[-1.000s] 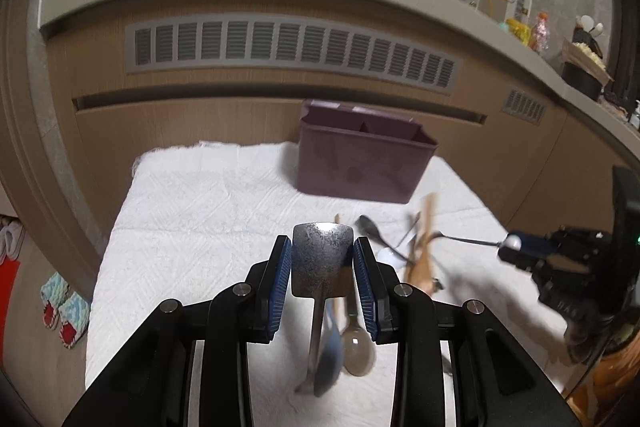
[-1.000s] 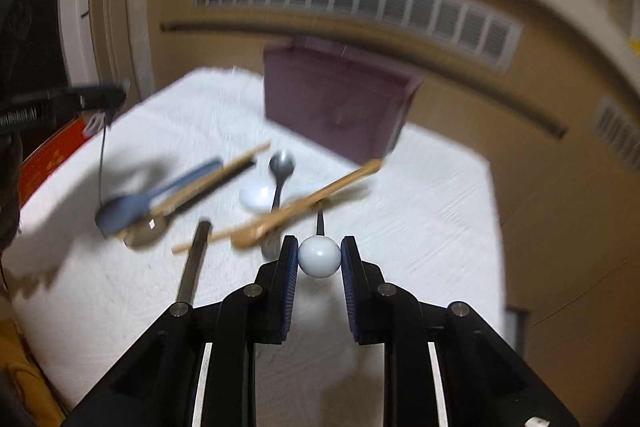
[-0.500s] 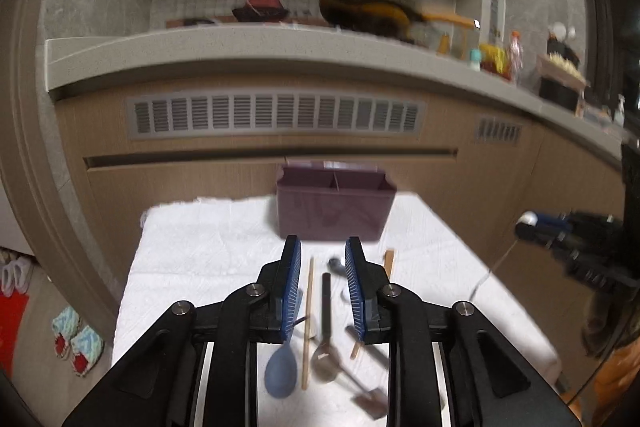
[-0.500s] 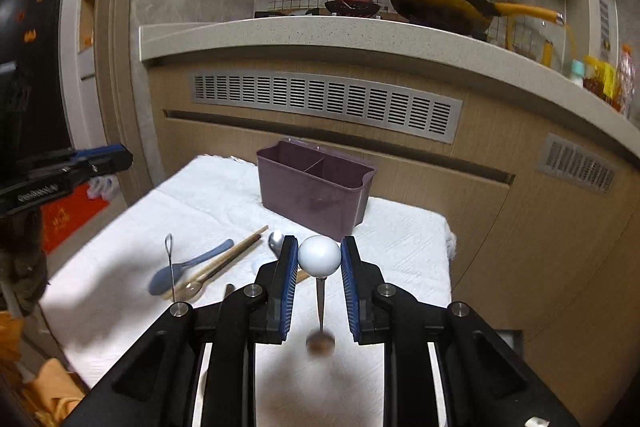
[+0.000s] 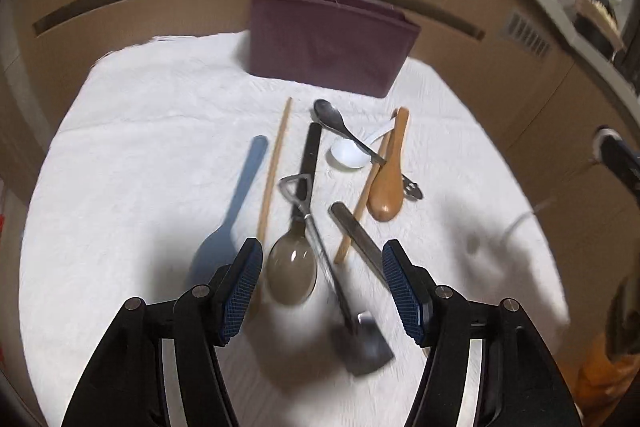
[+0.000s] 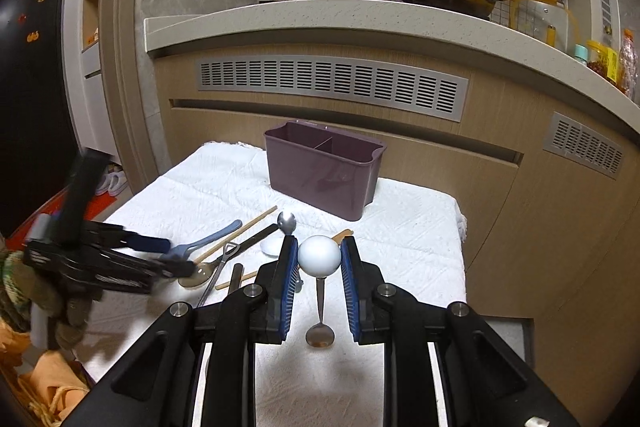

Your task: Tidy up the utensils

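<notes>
Two grippers busy: right gripper [image 6: 319,263] clamps white ball-handled spoon [image 6: 319,255], destined for purple plastic caddy [image 6: 324,173]; left gripper [image 5: 322,287], jaws opening, empty, over clear-bowled spoon [image 5: 292,273] before the caddy.

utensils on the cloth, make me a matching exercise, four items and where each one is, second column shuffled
1. ball-handled spoon
2. blue spoon
3. purple caddy
4. wooden spoon

a. far end of the cloth
b. farthest left of the utensils in the left wrist view
c. between the right jaws
d. right of the white spoon

Pairs: 1-c, 2-b, 3-a, 4-d
</notes>
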The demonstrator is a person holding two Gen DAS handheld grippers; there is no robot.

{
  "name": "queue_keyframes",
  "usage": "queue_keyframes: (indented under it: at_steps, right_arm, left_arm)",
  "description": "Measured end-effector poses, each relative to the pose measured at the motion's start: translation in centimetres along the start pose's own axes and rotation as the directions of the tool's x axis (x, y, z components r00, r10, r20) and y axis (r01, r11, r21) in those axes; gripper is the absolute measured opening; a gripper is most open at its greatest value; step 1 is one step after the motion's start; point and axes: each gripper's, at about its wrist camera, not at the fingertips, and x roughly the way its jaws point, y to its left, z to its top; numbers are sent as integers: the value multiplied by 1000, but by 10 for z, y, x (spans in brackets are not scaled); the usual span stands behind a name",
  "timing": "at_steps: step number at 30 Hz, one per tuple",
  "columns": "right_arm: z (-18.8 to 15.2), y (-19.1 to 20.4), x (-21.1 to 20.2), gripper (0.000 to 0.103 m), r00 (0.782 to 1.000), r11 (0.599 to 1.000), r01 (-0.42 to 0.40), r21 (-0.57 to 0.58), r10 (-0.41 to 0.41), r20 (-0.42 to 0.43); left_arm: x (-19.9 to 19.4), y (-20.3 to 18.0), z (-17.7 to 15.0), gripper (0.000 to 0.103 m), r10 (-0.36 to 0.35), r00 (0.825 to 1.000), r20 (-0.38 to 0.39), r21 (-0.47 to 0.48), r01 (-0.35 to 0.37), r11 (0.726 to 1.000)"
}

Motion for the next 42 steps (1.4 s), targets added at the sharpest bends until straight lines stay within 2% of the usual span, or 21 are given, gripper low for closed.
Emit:
queue_keyframes:
  at_steps: [2,4,9,11,14,15,19,23,26,31,32,36,38,40,42]
  right_arm:
    - [-2,1,4,20,1000,1000,-3,-5,3,-7]
    - [-4,2,6,20,1000,1000,-10,-7,9,-10]
    - [-11,1,13,20,999,1000,-30,-7,30,-19]
    - [-12,-1,16,20,999,999,-39,-2,39,-24]
    - [-15,-4,22,20,999,999,-43,8,43,-33]
    - [-16,-4,22,20,998,999,-43,11,43,-35]
    - [-16,-5,20,20,999,999,-36,12,36,-36]
    - [-12,-1,15,20,999,1000,-21,-5,21,-31]
    - [-7,2,7,20,1000,1000,-14,-14,14,-16]
    - [17,2,-8,20,999,1000,-22,-2,22,33]
    - [25,1,-11,20,999,1000,-20,-5,20,50]
    - [75,-5,-21,20,992,1000,-6,-26,10,128]
    - [114,-13,-21,20,984,1000,6,-29,0,177]
    - [147,-20,-15,20,979,1000,-7,-19,11,202]
    - [174,-28,-2,20,976,1000,-8,-7,9,216]
  left_arm:
    - [12,-3,7,49,37,999,10,15,-37,999]
    - [23,-5,17,48,91,996,20,11,-91,996]
    - [46,5,31,48,146,989,0,-55,-146,988]
    - [54,6,31,41,149,989,-17,-69,-150,986]
    - [61,2,31,24,161,987,-1,-36,-161,986]
    - [62,-1,30,24,164,986,9,-11,-164,986]
    - [45,-5,21,24,139,988,64,24,-141,990]
    - [1,-14,11,24,125,976,176,52,-136,989]
    - [-41,-20,9,24,111,953,282,66,-135,989]
    - [-102,-29,25,24,78,891,446,99,-136,986]
    - [-114,-32,34,24,73,874,481,115,-146,983]
    - [-148,-35,82,24,55,817,574,132,-159,979]
    - [-161,-35,113,24,49,782,621,138,-171,976]
    - [-169,-35,146,24,47,749,661,149,-192,970]
    - [-169,-32,176,24,48,726,686,151,-206,967]
